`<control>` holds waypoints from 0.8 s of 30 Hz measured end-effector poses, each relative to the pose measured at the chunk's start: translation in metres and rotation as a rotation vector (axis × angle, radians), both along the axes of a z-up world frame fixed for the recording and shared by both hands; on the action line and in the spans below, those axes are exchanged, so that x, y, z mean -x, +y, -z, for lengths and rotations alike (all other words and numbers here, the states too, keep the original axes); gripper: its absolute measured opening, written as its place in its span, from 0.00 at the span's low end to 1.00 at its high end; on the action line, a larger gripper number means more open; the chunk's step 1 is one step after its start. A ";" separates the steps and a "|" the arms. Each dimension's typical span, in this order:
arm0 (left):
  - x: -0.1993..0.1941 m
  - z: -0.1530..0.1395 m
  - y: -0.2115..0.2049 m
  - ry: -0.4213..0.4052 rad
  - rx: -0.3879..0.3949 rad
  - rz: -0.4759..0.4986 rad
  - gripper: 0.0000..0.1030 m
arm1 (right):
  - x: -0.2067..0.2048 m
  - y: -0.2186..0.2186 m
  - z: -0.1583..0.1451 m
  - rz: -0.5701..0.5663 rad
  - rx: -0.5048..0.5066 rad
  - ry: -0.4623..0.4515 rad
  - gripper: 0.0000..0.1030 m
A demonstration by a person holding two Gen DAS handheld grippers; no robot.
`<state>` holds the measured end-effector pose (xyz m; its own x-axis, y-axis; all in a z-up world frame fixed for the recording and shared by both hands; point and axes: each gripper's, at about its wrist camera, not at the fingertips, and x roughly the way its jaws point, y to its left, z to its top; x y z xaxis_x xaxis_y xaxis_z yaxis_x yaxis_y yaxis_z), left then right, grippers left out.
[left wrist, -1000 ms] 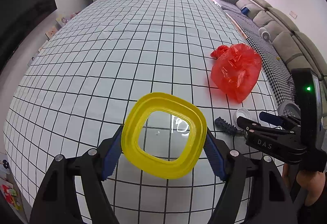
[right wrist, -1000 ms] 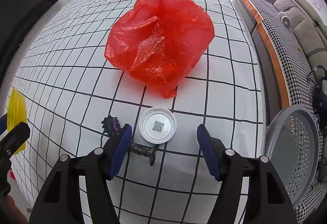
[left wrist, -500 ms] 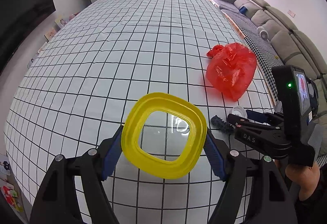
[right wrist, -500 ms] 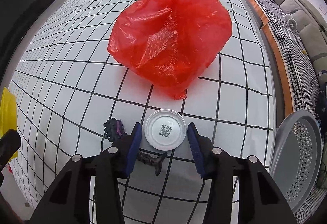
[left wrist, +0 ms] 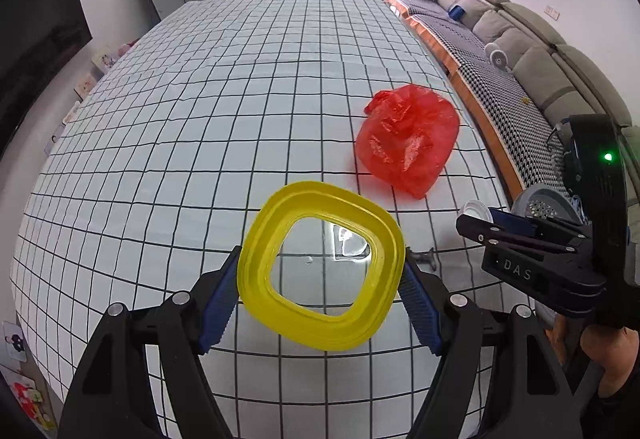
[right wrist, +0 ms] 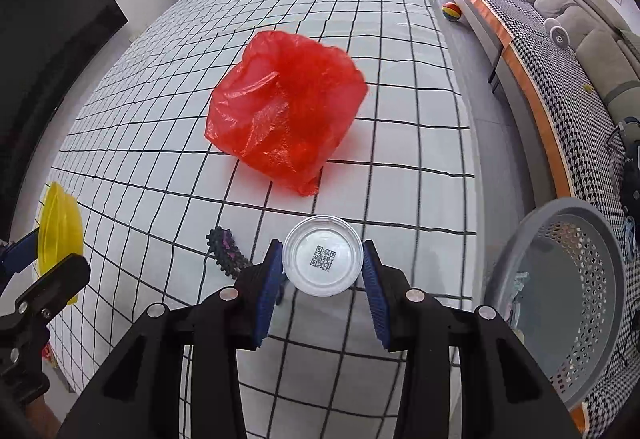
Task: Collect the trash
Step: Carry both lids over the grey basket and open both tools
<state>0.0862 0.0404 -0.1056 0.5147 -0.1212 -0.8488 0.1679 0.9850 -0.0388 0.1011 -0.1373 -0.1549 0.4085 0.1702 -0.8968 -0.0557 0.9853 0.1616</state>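
Above the worktop (right wrist: 400,119), right gripper (right wrist: 323,273) fingers closing on a white lid (right wrist: 322,261), left gripper (left wrist: 320,293) clamping a yellow lid (left wrist: 320,267); thin rims might slip before the basket (right wrist: 560,279) at three o'clock.

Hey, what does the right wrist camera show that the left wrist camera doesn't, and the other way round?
Right wrist only: the QR code on the round white lid between the closing right gripper fingers, and a striped ball.

Left wrist only: the clear window of the square yellow-rimmed lid in the left gripper.

Both: red plastic bag, grey perforated basket.
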 end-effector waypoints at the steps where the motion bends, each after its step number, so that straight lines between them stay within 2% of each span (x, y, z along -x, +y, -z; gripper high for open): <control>1: 0.000 -0.003 -0.007 -0.003 0.002 0.011 0.70 | 0.006 -0.009 -0.005 0.009 -0.002 -0.005 0.38; 13: 0.012 -0.031 -0.130 -0.034 0.027 0.180 0.70 | 0.085 -0.139 -0.051 0.156 0.012 -0.043 0.38; 24: 0.037 -0.035 -0.251 -0.028 -0.003 0.337 0.70 | 0.131 -0.247 -0.060 0.270 -0.001 -0.061 0.38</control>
